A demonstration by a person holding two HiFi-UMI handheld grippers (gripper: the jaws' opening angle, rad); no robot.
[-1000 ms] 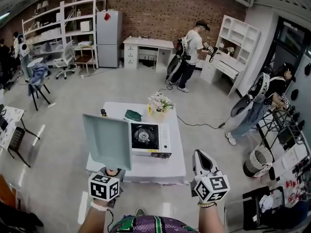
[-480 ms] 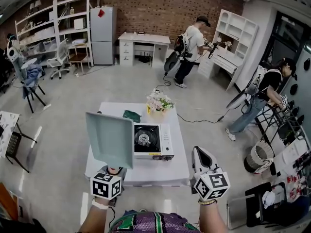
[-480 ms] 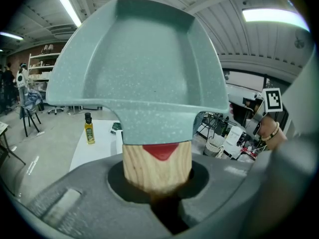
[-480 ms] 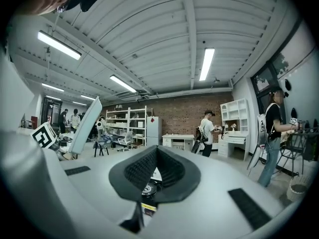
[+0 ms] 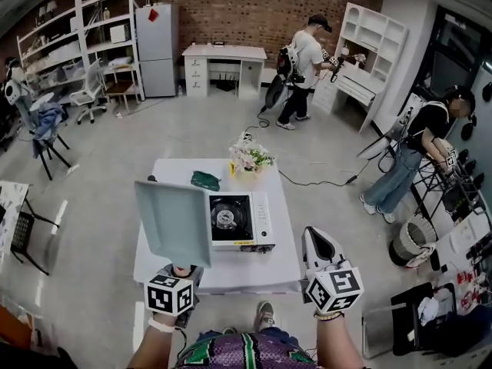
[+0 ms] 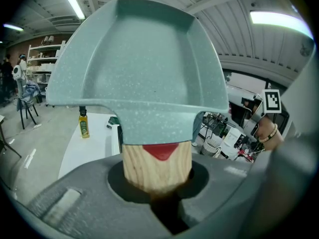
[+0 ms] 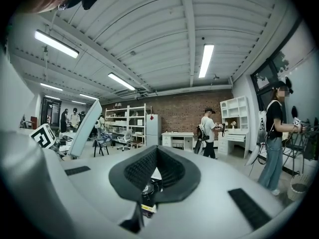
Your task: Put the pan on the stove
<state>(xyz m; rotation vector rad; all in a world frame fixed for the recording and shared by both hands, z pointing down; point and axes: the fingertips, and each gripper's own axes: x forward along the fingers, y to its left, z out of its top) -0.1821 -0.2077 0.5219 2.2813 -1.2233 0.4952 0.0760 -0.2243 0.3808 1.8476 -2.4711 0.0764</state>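
The pan (image 5: 171, 223) is off the stove (image 5: 239, 221). It stands up on edge above the left gripper (image 5: 178, 271), whose jaws are clamped on its wooden handle (image 6: 156, 166). In the left gripper view the pan's speckled teal inside (image 6: 139, 68) fills most of the frame. The end of the handle is sunk out of sight in the round hollow between the jaws (image 6: 157, 183).

From the head view the upright pan covers the left part of the white table (image 5: 254, 264) beyond that gripper and hides the stove's left edge. The stove sits just ahead of both grippers, between their lines, with its burner bare. Past the pan's left rim the left gripper view shows a small oil bottle (image 6: 83, 125) on the table. From the head it is only a dark speck, too small to read.

The right gripper (image 5: 317, 246) hangs beside the table's near right corner, its jaws together and empty. In its own view (image 7: 155, 176) a sliver of the stove shows through the notch in its pads, and the pan appears edge-on far to its left (image 7: 84, 128).

Further ahead on the table are a green object (image 5: 206, 181), unclear in shape, and a bunch of flowers (image 5: 249, 160). A cable (image 5: 315, 181) trails over the floor ahead and to the right. Two people (image 5: 305, 60) (image 5: 419, 148) stand well beyond the right gripper.
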